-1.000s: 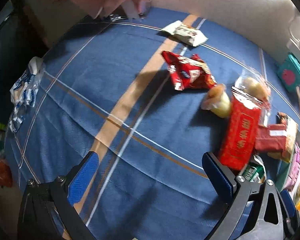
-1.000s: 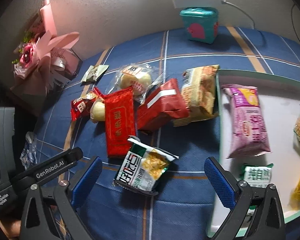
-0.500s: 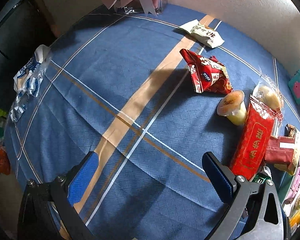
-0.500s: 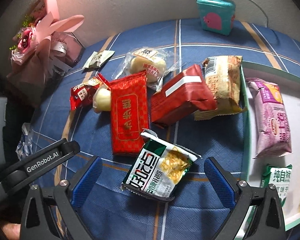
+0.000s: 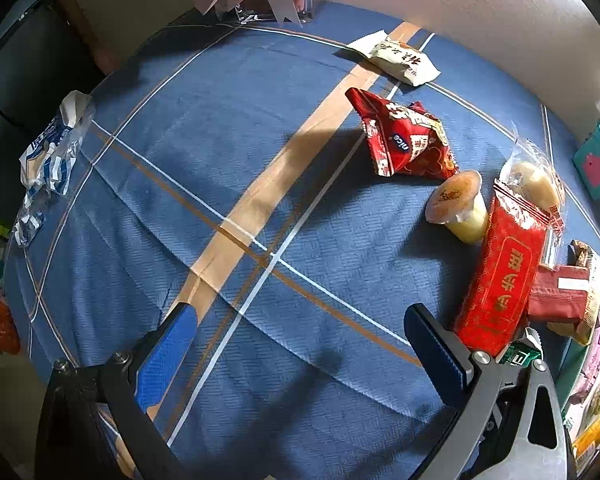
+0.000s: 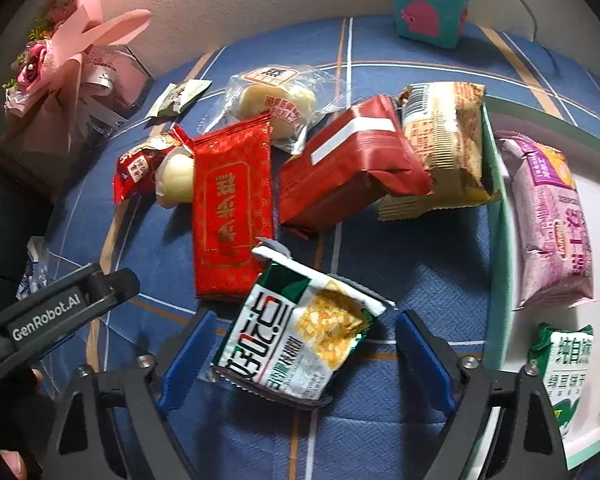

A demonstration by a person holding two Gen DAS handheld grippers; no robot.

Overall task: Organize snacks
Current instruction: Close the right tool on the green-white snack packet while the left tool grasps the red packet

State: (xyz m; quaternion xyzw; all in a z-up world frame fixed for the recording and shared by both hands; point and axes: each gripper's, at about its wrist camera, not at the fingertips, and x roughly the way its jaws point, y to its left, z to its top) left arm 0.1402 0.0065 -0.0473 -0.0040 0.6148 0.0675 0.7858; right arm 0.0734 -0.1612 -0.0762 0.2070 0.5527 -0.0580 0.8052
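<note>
A blue cloth (image 6: 400, 280) with tan and white stripes is covering the surface, and a white tray (image 6: 500, 264) with a green rim is sitting at its right side, already holding a purple snack bag (image 6: 548, 220) and a green and white packet (image 6: 564, 364). A pink bouquet (image 6: 72, 64) is leaning against the wall at the far left, and a teal box (image 6: 428, 8) is standing by the wall farther right. Loose snacks are lying in a cluster on the cloth: a long red packet (image 6: 232, 212), a dark red pack (image 6: 352, 164) leaning on a tan packet (image 6: 448, 140) that is touching the tray's rim, a clear bag with a pale bun (image 6: 276, 100), a small red crinkled bag (image 5: 408, 140), a jelly cup (image 5: 460, 208) on its side just beside the long red packet, and a small white wrapper (image 5: 404, 60) near the wall. The right claw (image 6: 300, 352) is standing wide open with its blue fingers (image 6: 184, 356) on either side of a green and white snack bag (image 6: 296, 340), neither finger touching it. The left claw (image 5: 300, 348) is also spread open, holding nothing, hovering over bare cloth to the left of the cluster. A blue and white wrapper (image 5: 48, 152) is lying at the cloth's left edge.
</note>
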